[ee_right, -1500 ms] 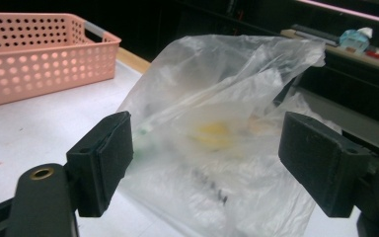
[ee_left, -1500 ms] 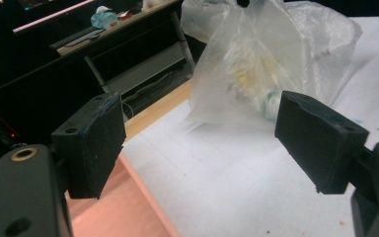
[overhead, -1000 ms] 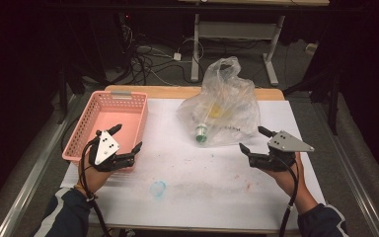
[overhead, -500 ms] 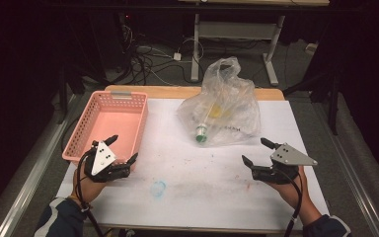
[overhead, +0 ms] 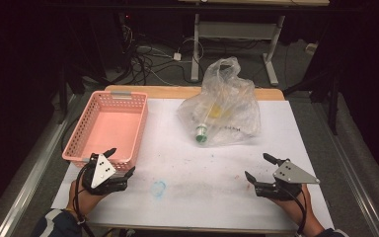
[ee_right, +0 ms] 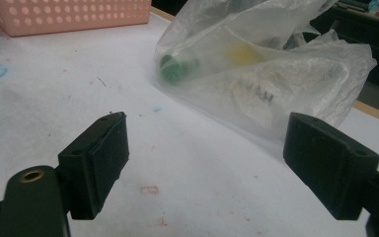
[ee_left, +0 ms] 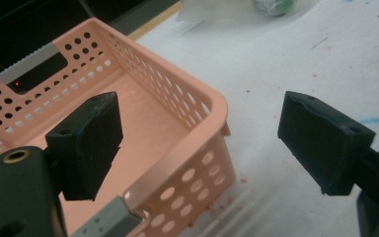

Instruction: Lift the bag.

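Item: your thing to handle is the crumpled clear plastic bag [overhead: 223, 106] with a green-capped clear bottle [overhead: 208, 122] lying inside it.
Location: the bag sits at the far middle of the white table [overhead: 296, 138], well apart from both grippers; the bottle's cap points toward your side.
Handling, bag: judge it thin, soft and slippery; the film will slide and bunch between the jaws, and a pinch on loose film alone may let the load swing.
Handling, bottle: it looks light and fairly stiff; it will likely roll inside the bag when you lift.
Where to grip: the knotted, gathered top at the far end gives the most material; otherwise pinch across the bottle's body through the film, just behind the cap.
Neighbour: a pink perforated plastic basket [overhead: 109, 125] stands empty at the left, apart from the bag.
Left gripper [overhead: 119, 162]: held low at the basket's near right corner, jaws spread wide with nothing between them; in the left gripper view they straddle that corner without touching it.
Right gripper [overhead: 259, 166]: held low over bare table at the near right, jaws spread wide and empty, aimed toward the bag.
Hands: both wrists come in from the near edge, grippers roughly level, tips pointing away from you.
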{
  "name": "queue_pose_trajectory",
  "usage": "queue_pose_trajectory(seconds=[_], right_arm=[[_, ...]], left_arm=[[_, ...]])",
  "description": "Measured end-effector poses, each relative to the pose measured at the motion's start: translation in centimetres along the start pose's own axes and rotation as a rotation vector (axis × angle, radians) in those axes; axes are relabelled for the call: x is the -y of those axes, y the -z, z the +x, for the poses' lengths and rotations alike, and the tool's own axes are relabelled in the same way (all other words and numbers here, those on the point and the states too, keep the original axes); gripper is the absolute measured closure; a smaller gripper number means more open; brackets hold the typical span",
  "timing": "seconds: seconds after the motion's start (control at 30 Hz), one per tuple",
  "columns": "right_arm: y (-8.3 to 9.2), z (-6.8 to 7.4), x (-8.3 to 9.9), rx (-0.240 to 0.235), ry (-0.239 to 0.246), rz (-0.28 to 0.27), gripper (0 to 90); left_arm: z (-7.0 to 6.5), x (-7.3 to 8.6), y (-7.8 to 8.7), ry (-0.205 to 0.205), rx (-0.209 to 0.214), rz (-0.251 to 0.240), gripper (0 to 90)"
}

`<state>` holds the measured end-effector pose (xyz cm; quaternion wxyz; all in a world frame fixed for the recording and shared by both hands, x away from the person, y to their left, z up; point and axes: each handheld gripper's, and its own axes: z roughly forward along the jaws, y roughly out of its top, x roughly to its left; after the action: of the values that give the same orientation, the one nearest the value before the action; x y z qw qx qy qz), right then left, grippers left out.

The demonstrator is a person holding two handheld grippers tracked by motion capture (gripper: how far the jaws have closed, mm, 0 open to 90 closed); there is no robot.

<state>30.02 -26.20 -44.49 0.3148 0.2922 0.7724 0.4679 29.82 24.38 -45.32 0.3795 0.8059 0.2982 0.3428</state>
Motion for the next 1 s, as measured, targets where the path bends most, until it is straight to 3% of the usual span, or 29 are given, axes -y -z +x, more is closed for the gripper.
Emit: queue_pose_trajectory(seconds=[0.17,0.4,0.47,1.0], right_arm=[[0.4,0.6,1.0,0.008,0.006,0.020,17.8],[1.1,1.7,2.3,0.009,-0.006,0.026,18.1],[1.3,2.1,2.7,0.004,0.012,0.035,18.1],[1.7,2.5,2.2,0.017,0.052,0.009,18.1]], left_arm=[[-0.3,0.6,0.3,-0.003,0.018,0.022,16.9],[-0.9,0.8,1.0,-0.015,0.006,0.008,14.8],[-1.0,0.8,1.1,-0.020,0.003,0.006,14.6],[-1.0,0.8,1.3,-0.022,0.013,0.007,14.8]])
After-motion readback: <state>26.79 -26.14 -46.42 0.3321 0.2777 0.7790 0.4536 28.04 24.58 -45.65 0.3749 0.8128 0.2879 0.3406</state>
